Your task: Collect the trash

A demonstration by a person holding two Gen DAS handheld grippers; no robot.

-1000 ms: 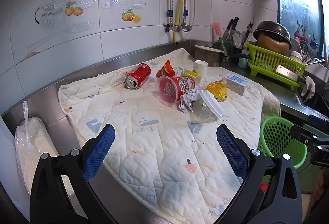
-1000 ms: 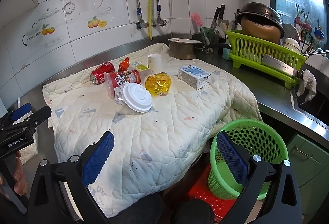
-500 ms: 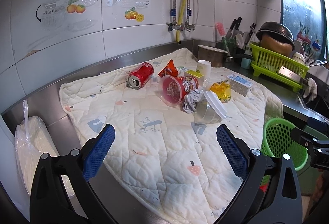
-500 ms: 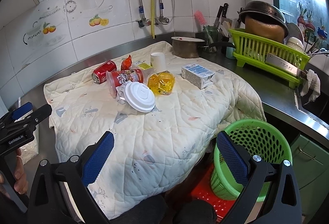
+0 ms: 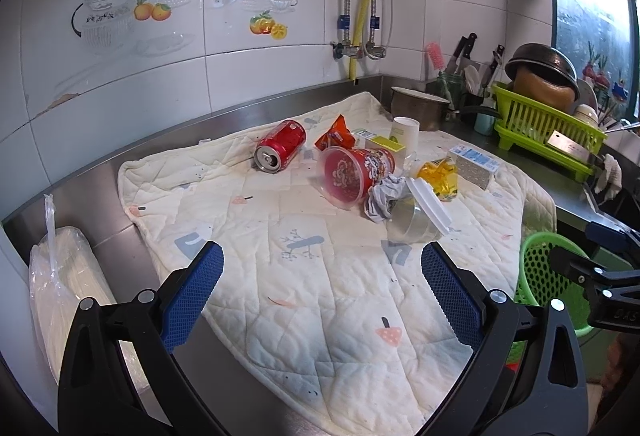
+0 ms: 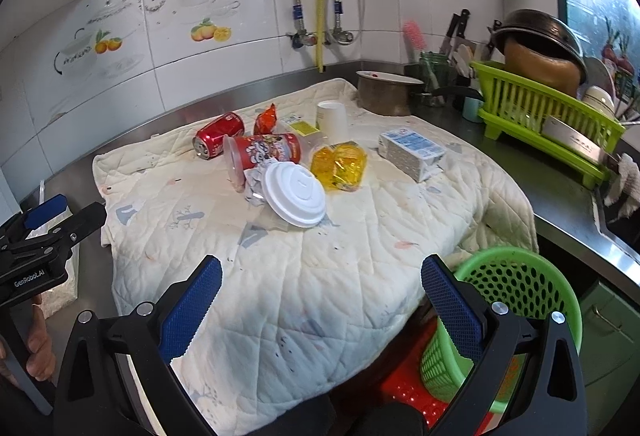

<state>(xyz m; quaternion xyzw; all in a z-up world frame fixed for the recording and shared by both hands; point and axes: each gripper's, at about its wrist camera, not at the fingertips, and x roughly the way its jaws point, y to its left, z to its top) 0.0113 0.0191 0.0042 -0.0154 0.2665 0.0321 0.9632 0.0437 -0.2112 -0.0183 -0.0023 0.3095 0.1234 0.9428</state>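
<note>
Trash lies on a quilted cloth (image 5: 320, 276): a red can (image 5: 280, 146) on its side, a red noodle cup (image 5: 354, 172), an orange snack bag (image 5: 336, 134), crumpled paper (image 5: 382, 196), a clear cup with a white lid (image 5: 420, 212), a yellow wrapper (image 6: 340, 166), a white paper cup (image 6: 332, 118) and a milk carton (image 6: 412, 152). A green mesh basket (image 6: 512, 300) stands below the counter's right edge. My left gripper (image 5: 322, 290) is open and empty, short of the pile. My right gripper (image 6: 322, 300) is open too, beside the basket.
A green dish rack (image 6: 552, 116) with pots, a metal pot (image 6: 384, 94) and a knife holder (image 5: 460, 84) fill the back right. A plastic-wrapped white pack (image 5: 64, 288) lies left of the cloth. A red stool (image 6: 408, 392) sits under the basket. A hand (image 6: 38, 348) holds the left gripper.
Both views have shifted slightly, so the trash sits a little further right in each frame. Nothing on the cloth has been moved. Both grippers stay open.
</note>
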